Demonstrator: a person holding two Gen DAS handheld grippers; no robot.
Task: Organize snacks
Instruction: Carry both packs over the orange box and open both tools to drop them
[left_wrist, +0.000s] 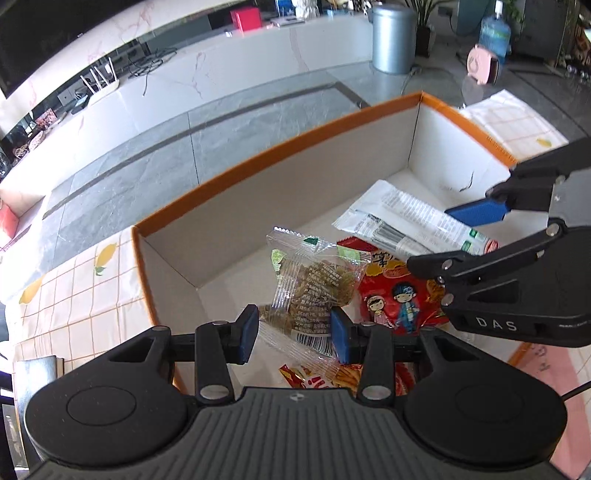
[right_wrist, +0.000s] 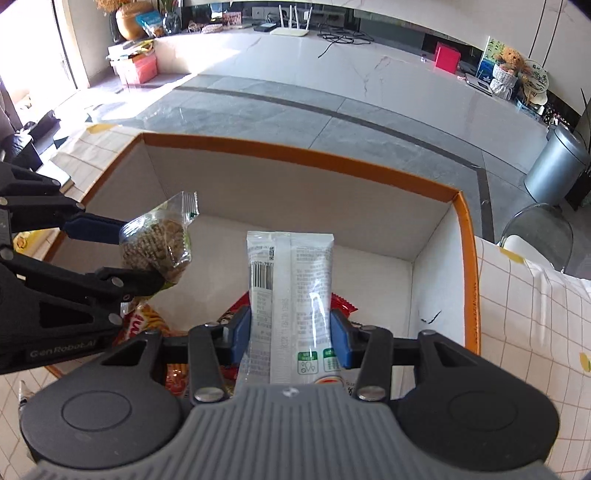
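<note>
Item one, nearest: left hand-held gripper (left_wrist: 293, 334), blue pads pinching a clear packet of greenish-brown snack (left_wrist: 314, 284), which hangs over the near left part of the box. Item two: right hand-held gripper (right_wrist: 291, 338), pads pressed on both sides of a long white wrapped snack (right_wrist: 291, 291), held lengthwise and pointing toward the far wall of the box; the left wrist view shows the same packet over the box's middle. Item three, beneath both: red snack bag with cartoon figures (left_wrist: 391, 291), lying on the box floor, with another red-and-orange packet (left_wrist: 321, 378) partly hidden just under the left gripper. Item four: orange-rimmed cardboard box (right_wrist: 295, 151), white inside, open at the top, most of its far floor bare apart from a small dark mark near the right wall. Item five: surface under a checked cloth with lemon print (right_wrist: 532, 306), flanking the box on both sides. Farther off: grey tiled floor, a metal bin (right_wrist: 557, 173), and a long white ledge carrying a router and a red box. Status, as judged: at least two packets are already in the box, two more are in hand above it and not yet released; whether other snacks wait outside the box cannot be told.
</note>
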